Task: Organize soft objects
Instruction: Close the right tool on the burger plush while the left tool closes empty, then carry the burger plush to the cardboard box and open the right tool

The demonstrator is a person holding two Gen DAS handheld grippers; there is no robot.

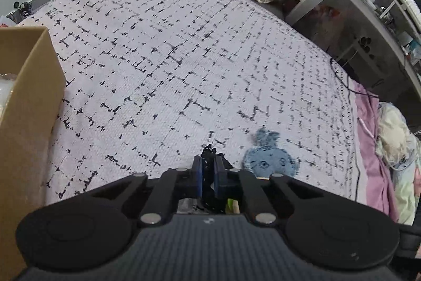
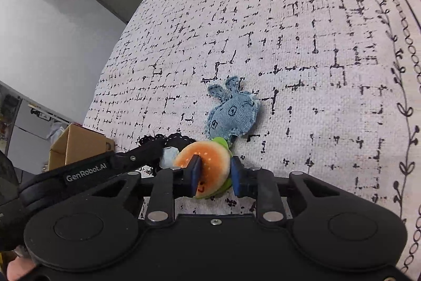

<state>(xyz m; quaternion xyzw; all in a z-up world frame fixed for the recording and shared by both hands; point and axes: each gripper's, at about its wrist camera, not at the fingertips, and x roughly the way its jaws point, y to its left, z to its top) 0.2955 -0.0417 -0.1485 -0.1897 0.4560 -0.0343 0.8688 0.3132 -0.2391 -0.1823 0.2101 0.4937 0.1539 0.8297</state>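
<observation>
So there's three soft things here. The denim bunny (image 2: 232,113) is a little blue stuffed head with two frayed ears and drawn-on eyes, lying flat on the bed cover (image 2: 289,44), ears pointing away toward the far side. Just beside it, nearly touching its lower edge, is an orange plush fruit slice (image 2: 210,165) with a green rim and tiny pale dots, tipped up on edge between the right gripper (image 2: 214,173) fingers. Then there's a black lacy fabric piece (image 1: 210,157), scrunched up and pinched in the left gripper (image 1: 208,175), right next to the slice.
</observation>
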